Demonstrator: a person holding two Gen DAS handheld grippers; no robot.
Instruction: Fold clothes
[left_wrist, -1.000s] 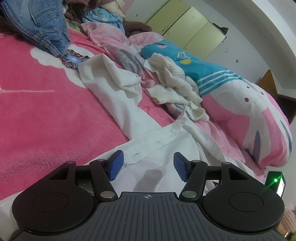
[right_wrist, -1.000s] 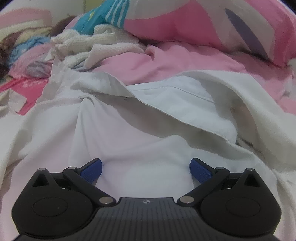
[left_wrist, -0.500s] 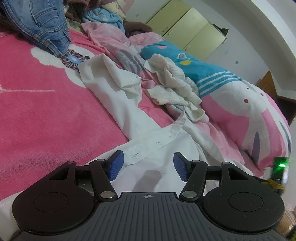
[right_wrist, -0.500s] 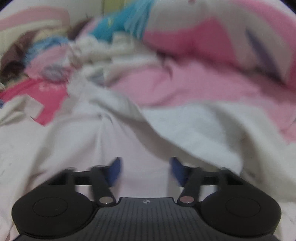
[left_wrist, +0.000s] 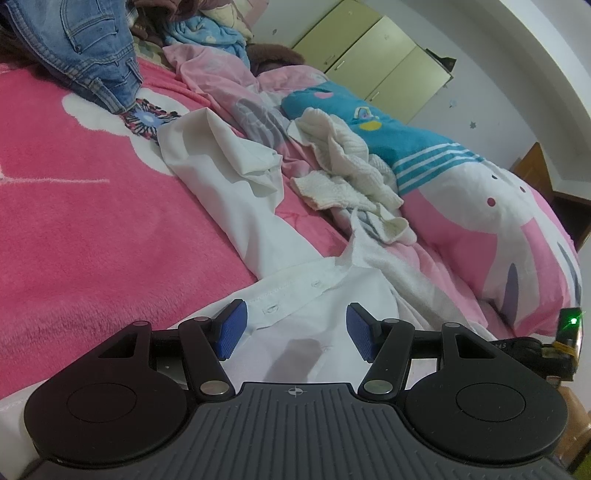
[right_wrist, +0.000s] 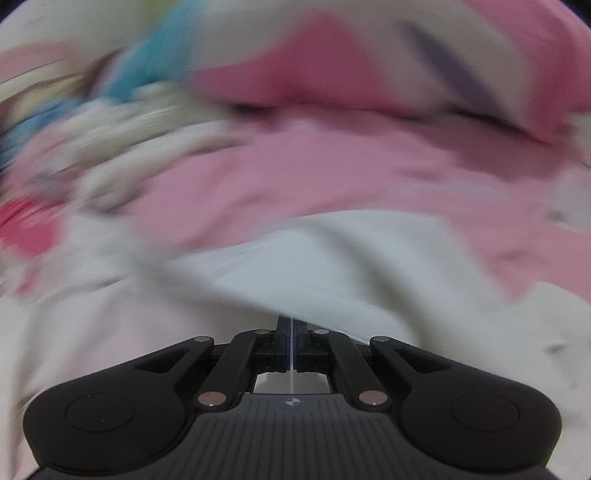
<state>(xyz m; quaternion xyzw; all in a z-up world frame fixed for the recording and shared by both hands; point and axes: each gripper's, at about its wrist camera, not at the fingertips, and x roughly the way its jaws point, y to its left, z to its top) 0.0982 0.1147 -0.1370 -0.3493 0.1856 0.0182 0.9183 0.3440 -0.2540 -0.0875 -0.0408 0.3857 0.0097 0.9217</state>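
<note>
Both grippers on white shirt (left_wrist: 317, 314) (right (right_wrist: 291, 345) pinching).

Black linkage grippers (left_wrist: 293, 330), blue ribbed pads (left_wrist: 231, 328), silver pivot screws.

White shirt (left_wrist: 258, 236), pink blanket (left_wrist: 92, 229), blue denim jeans (left_wrist: 85, 48), blue-padded fingers (left_wrist: 231, 328).

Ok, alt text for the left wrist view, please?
Open left tongs hover over a white button-up shirt spread on a pink blanket. Beyond lie blue jeans, a crumpled white knit and a cartoon-print duvet.
</note>
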